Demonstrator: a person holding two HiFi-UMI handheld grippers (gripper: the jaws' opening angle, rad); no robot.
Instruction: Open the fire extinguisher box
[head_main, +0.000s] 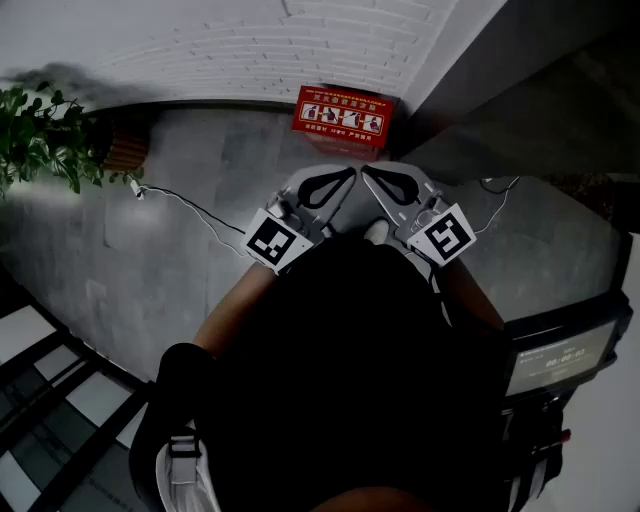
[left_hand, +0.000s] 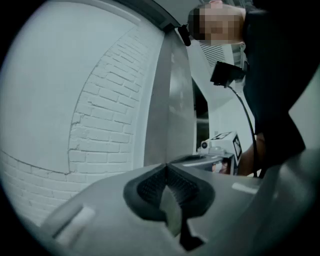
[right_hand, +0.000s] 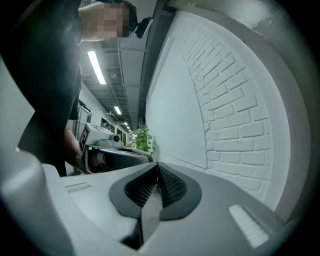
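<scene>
Your fire extinguisher box (head_main: 343, 112) sits at twelve o'clock against the wall, lid seemingly down. It's probably thin, stiff metal, so hook the front lip. Left gripper (head_main: 346, 176) and right gripper (head_main: 374, 176) are both pinched together, holding nothing.

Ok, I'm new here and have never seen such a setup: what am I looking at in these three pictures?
There is no robot here: a person holds a two-jaw gripper in each hand. The head view comes from a camera on the person's head, looking down at the left gripper and right gripper. The other two pictures come from cameras riding on the grippers, looking along their jaws. Both pairs of jaws are together with nothing between them. On the floor, against the brick wall, stands the red box; neither gripper touches it. A plant and a cable are to the left.
</scene>
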